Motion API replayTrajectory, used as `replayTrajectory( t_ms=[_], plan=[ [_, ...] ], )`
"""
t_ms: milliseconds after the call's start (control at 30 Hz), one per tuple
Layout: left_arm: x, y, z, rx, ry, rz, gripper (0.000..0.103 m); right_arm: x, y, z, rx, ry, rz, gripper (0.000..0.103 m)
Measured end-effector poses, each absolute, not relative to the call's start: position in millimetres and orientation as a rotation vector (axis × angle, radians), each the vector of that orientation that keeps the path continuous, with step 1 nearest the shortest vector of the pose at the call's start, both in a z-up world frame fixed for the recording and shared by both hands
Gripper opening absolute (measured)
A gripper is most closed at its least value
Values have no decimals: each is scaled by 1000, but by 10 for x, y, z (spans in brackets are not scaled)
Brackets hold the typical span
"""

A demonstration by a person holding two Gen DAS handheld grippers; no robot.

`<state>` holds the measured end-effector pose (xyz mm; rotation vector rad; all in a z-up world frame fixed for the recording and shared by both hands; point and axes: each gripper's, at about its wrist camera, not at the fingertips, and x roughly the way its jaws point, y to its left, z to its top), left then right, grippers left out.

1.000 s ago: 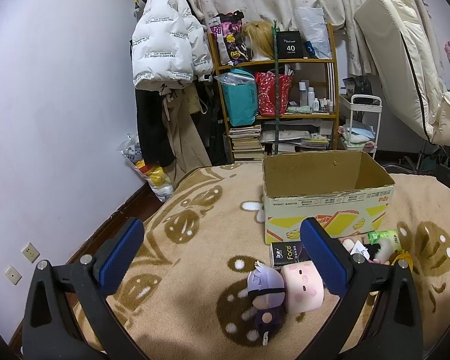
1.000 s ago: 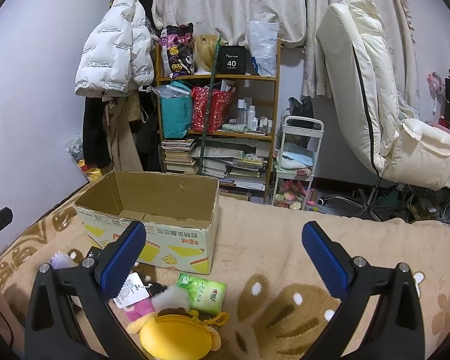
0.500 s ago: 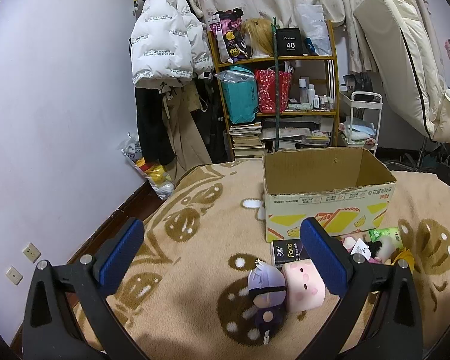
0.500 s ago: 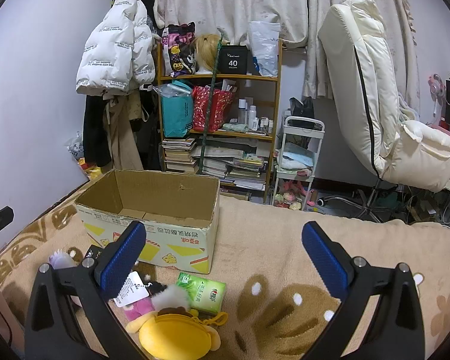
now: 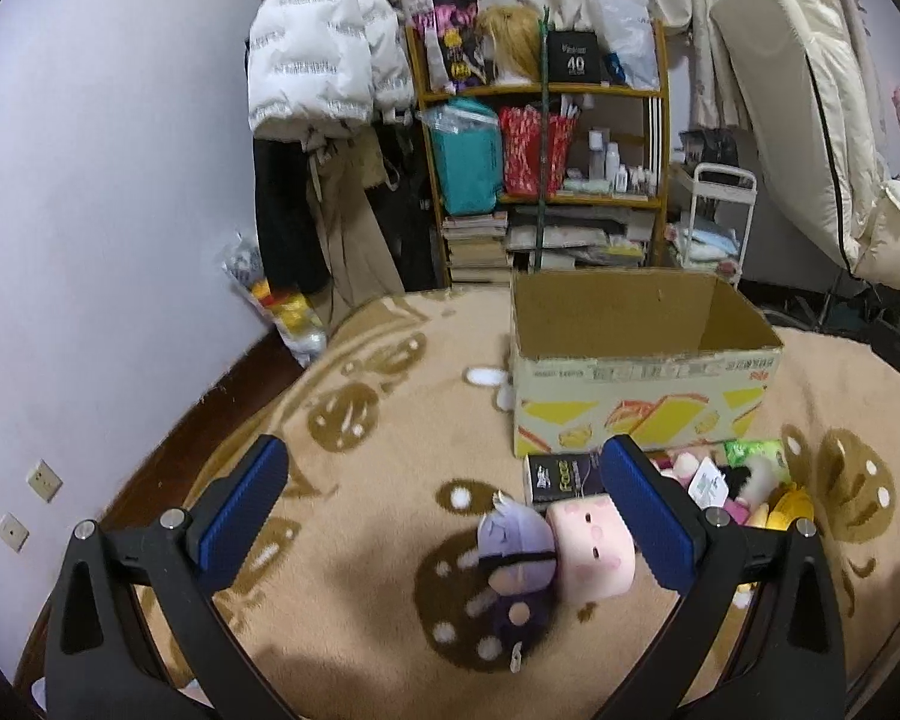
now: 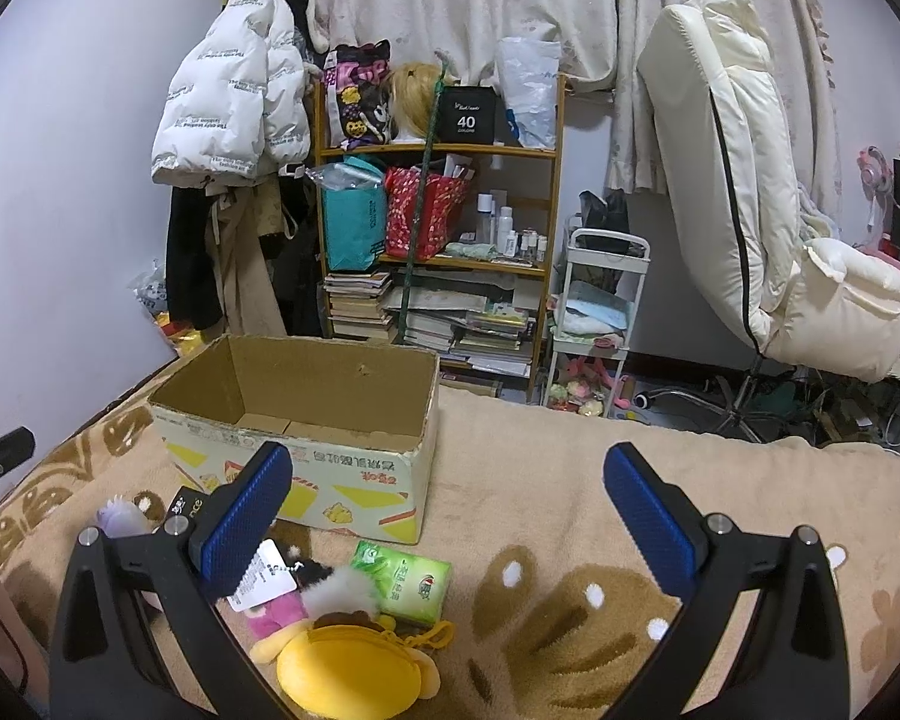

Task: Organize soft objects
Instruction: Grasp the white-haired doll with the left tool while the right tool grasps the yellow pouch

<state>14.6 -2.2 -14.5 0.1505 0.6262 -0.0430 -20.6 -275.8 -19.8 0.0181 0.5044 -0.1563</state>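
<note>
The left gripper [image 5: 444,498] hangs above the patterned blanket [image 5: 354,570] with its blue-padded fingers [image 5: 243,510] spread wide and nothing between them; the right gripper [image 6: 447,504] is likewise wide apart and holds nothing. An open cardboard box [image 5: 642,360] stands on the blanket, its inside bare as far as can be seen, and the soft things lie in a loose row in front of its printed wall. Nearest the left gripper are a small purple-haired doll [image 5: 516,558] lying on its back and, touching its side, a pink cube plush [image 5: 591,546] with a dotted face. A black packet [image 5: 561,477] lies between these two and the box, just beside the box wall. Further along, below the right gripper, sit a yellow plush pouch [image 6: 348,669], a pink plush with a paper tag [image 6: 273,600], a dark furry toy [image 6: 324,579] and a green tissue pack [image 6: 405,579], all crowded together and touching. The right gripper's left finger covers part of this heap. Behind the box a wooden shelf [image 6: 438,228] crammed with bags, bottles and books stands by a white puffer jacket [image 6: 234,96], a small white cart [image 6: 600,312] and a cream reclining chair [image 6: 744,192]
</note>
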Motion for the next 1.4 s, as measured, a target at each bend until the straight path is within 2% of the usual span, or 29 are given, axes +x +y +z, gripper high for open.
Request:
replayTrajectory(
  t_ms=[333,567,967,1200,1267,1400],
  plan=[
    [490,-39,-517,179,875,25,102,-131,-2633,-257,-44,592,-104,103],
    [668,-89,-742,187,1013,16,102,-11,-2573,-432,-28,718,-44,103],
    [1003,-23,-1136,39,1221,-24,102,289,-2534,-1133,166,1081,89,103],
    [1100,29,-1326,-37,1299,-24,102,348,-2566,-1486,277,1229,112,103],
    [1116,47,-1371,-64,1315,-34,102,374,-2569,-1551,292,1261,114,95],
    [1130,57,-1418,-103,1336,-43,102,408,-2539,-1664,312,1308,111,94]
  ],
)
